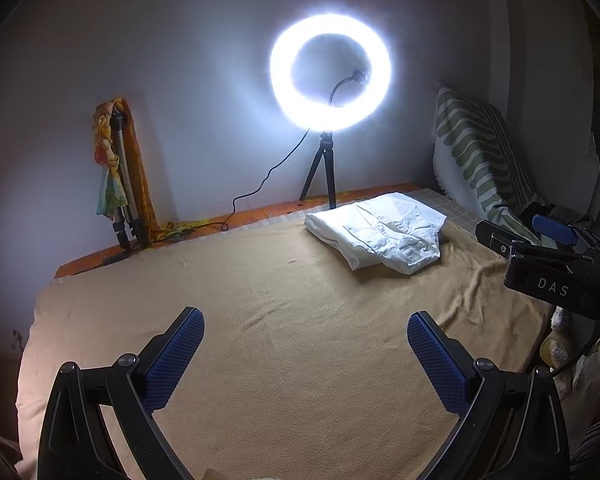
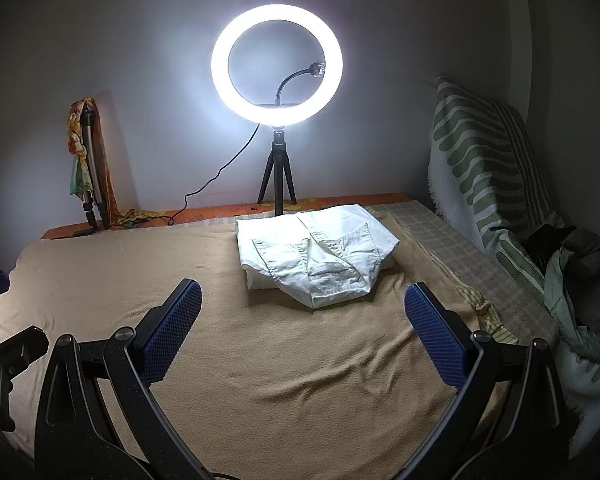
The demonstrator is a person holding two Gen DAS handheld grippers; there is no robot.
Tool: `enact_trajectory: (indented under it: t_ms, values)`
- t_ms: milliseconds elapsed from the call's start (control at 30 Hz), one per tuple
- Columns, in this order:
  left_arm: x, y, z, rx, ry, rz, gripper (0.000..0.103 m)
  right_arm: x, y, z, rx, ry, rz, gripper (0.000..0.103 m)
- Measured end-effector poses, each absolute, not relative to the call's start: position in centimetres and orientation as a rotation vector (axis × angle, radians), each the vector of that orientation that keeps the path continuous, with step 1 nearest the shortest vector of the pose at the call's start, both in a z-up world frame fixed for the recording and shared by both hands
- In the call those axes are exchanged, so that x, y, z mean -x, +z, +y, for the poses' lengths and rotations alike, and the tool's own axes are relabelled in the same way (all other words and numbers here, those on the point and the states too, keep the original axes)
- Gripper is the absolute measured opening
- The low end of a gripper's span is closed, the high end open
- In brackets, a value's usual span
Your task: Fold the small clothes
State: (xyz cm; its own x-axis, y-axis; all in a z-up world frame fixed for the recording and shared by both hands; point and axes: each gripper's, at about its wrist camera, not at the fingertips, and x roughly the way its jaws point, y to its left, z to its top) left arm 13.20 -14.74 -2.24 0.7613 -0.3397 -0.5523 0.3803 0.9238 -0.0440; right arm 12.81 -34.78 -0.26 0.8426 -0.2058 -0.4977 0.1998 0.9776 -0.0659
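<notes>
**Ana:** Right wrist view gives us the best look at the white garment [image 2: 314,258]. It sits at the far end of the tan blanket [image 2: 260,360], already squared up into a compact stack, with a pocketed flap draped loosely over its near edge.

**Ben:** And we see why it's parked there: right under the ring light [image 2: 277,65], out of the middle, so the open stretch of blanket stays free as a working surface.

**Ana:** Agreed. From the left wrist view the same bundle [image 1: 378,236] lies off to the right and further away, which tells us the left gripper [image 1: 305,364] hangs well back from it.

**Ben:** Jaws on that one are spread wide, nothing between the blue pads [image 1: 172,360], only bare blanket below.

**Ana:** Same story for the right gripper [image 2: 302,330]. Its fingers stand apart and empty, with the garment lying ahead between them but not touched.

**Ben:** We'd judge this piece as essentially folded, though that loose flap may want a tuck.

**Ana:** Both tools held low and open suits a pause between items, ready to reach for either.

**Ben:** Outward now: the light's small tripod [image 2: 277,184] stands just behind the stack, on the bed's orange edge.

**Ana:** A striped pillow [image 2: 484,168] leans against the wall on the right, with dark clothing [image 2: 572,264] heaped beside it, possibly the next batch, though we can't tell.
</notes>
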Motion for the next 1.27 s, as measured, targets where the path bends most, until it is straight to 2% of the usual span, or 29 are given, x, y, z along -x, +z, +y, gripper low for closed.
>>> enact_trajectory:
  t_ms: [1267]
  values:
    - [-12.1,-2.0,-14.7,-0.060,-0.365,0.536,0.103,-13.4,-0.7,-33.5,0.005,-0.200,0.534,0.103]
